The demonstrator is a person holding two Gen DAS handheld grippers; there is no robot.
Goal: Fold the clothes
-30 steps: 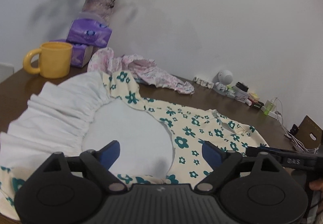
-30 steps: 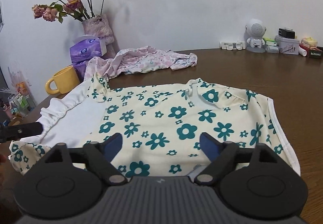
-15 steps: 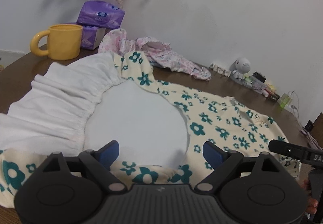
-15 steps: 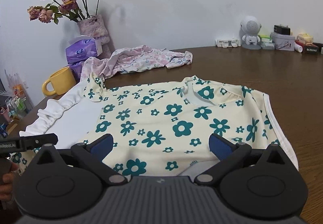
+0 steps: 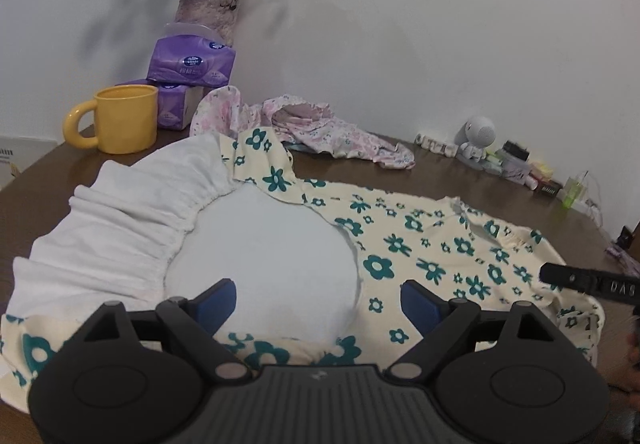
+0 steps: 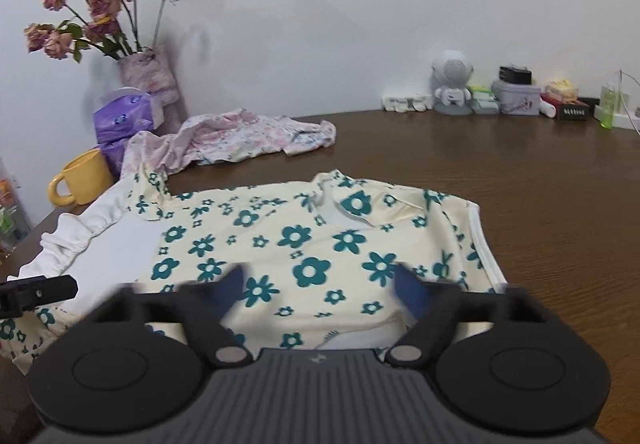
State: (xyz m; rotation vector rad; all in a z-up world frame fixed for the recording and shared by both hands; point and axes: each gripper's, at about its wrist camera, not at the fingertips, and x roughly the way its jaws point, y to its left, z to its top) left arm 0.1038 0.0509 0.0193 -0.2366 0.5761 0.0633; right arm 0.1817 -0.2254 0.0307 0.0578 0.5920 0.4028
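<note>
A: Table (image 6: 540, 204): brown, wall along its far edge. Flower-print garment (image 6: 304, 244) is laid flat at the near edge, its white ruffled lining (image 5: 120, 228) turned out toward the left end. Pink garment (image 6: 248, 136) is bunched near the far-left corner, beside the yellow mug (image 5: 124, 118) and tissue packs (image 5: 190, 58).

B: Grippers?

A: Left gripper (image 5: 318, 298) is spread wide over the white lining, nothing pinched. Right gripper (image 6: 318, 286): jaws have just been closing, blurred, now roughly half apart over the near hem. Cloth lies between the fingers; whether it is pinched cannot be told.

B: Risk?

A: Probably only the top layer gets caught at the hem, so the fold would be dragged skewed. The bunched ruffle could be trapped under the fold.

B: Change from a second ago?

A: Right jaws were wide then. The garment is unmoved. The left view has shifted slightly.
</note>
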